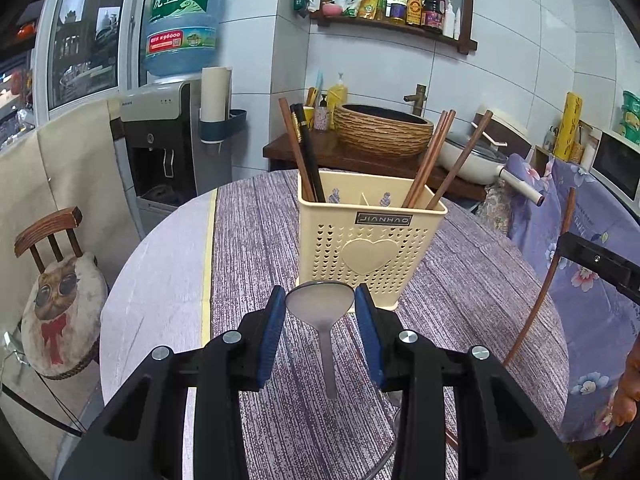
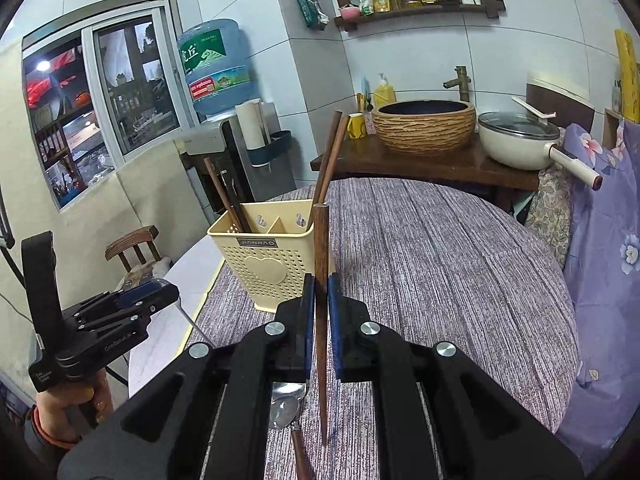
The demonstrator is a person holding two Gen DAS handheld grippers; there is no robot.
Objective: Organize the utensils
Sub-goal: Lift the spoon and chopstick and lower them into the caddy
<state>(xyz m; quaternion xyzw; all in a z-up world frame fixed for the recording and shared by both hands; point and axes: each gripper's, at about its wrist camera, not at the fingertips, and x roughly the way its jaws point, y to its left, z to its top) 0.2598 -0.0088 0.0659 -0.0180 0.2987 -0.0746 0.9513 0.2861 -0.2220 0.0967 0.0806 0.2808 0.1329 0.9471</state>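
I get even, cool indoor light in both views, no harsh shadows. Fisheye bends walls and window frames hard; black vignette in the corners. Centre sharp, edges softer. Glare off the spoon bowl (image 1: 320,300) and the white tiles (image 1: 500,40).

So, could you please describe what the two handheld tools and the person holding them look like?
Both are black plastic frames with silver round bolts and blue pads on the two fingers. The left tool has a pistol-style black handle and small white lettering on its side. The right tool looks the same in build. The hand on the left handle shows an orange cuff at the wrist and yellow nail polish.
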